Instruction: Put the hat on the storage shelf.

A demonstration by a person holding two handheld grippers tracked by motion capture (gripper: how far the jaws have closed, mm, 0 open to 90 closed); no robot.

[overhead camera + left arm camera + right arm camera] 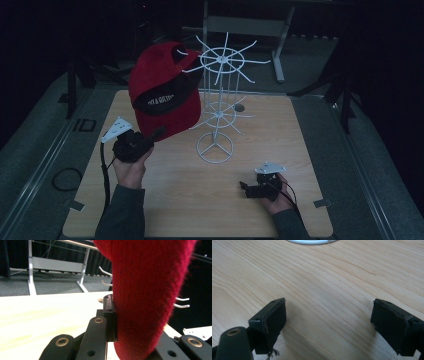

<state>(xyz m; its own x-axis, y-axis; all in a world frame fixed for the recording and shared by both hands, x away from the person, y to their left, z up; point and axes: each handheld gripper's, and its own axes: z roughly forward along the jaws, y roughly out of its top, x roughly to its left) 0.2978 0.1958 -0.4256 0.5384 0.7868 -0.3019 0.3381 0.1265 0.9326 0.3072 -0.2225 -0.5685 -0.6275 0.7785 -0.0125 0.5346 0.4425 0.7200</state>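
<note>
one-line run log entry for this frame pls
left gripper: shut on red cap brim, cap held up beside white wire rack | right gripper: open, low over wooden table, holding nothing

The desk (200, 200) has a light wood-grain top with rounded corners and sits on a grey carpeted floor (30, 155). Pieces of grey tape (322, 203) lie at its near corners (one at the left, one at the right). A coiled black cable (66, 178) rests on the floor just left of the desk. Behind the desk stands a grey metal frame (280, 45) on a footed leg, against a dark curtain; the same frame (31, 267) appears in the left gripper view.
</note>
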